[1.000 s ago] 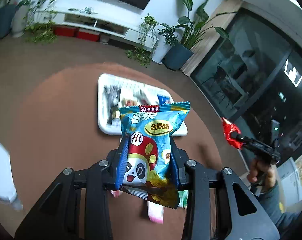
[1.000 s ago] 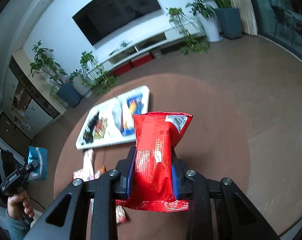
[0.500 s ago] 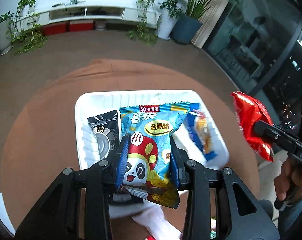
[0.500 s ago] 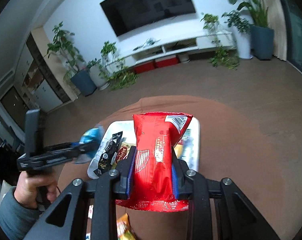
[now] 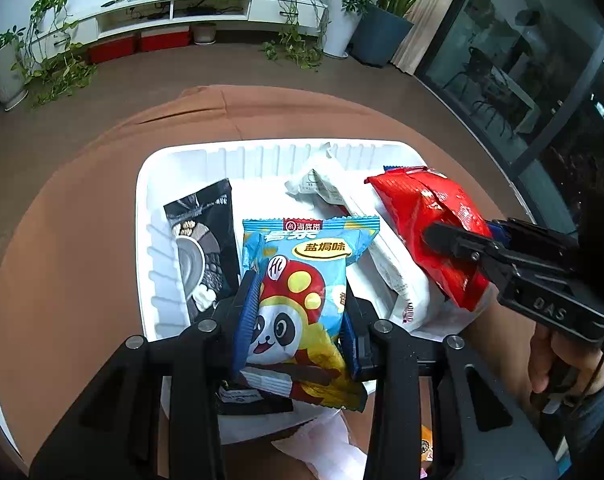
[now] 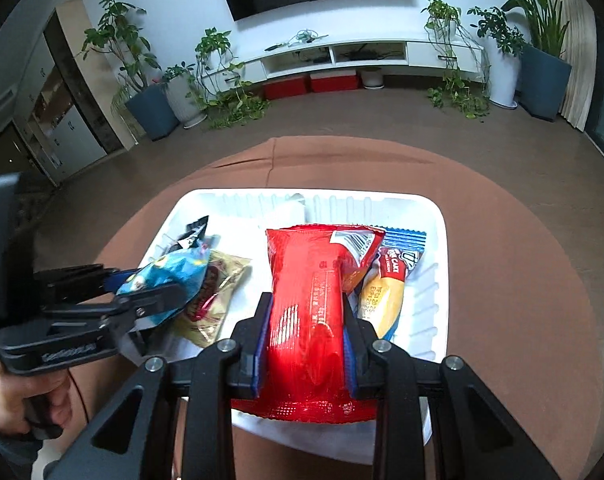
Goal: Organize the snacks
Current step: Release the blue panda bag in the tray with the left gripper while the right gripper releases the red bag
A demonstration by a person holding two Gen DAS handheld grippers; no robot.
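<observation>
My left gripper [image 5: 298, 312] is shut on a blue panda snack bag [image 5: 302, 280], held over the near part of the white tray [image 5: 142, 208]. My right gripper [image 6: 306, 320] is shut on a red snack bag [image 6: 310, 292] above the tray's [image 6: 438, 240] right half. In the left wrist view the red bag [image 5: 426, 220] hangs at the right; in the right wrist view the blue bag [image 6: 174, 276] hangs at the left. In the tray lie a black packet [image 5: 202, 240], a white packet [image 5: 366, 240], a gold packet [image 6: 218, 300] and a blue-ended cake bar [image 6: 390, 280].
The tray sits on a round table with a brown cloth [image 6: 522, 280]. A pink-white packet [image 5: 334, 444] and an orange one [image 5: 426, 448] lie on the cloth near the tray's front edge. A hand [image 6: 22, 404] holds the left gripper. Plants and a white TV bench stand far behind.
Both grippers have come in over the tray and dipped lower, each still clamping its bag. The tray now fills the middle of both views.
</observation>
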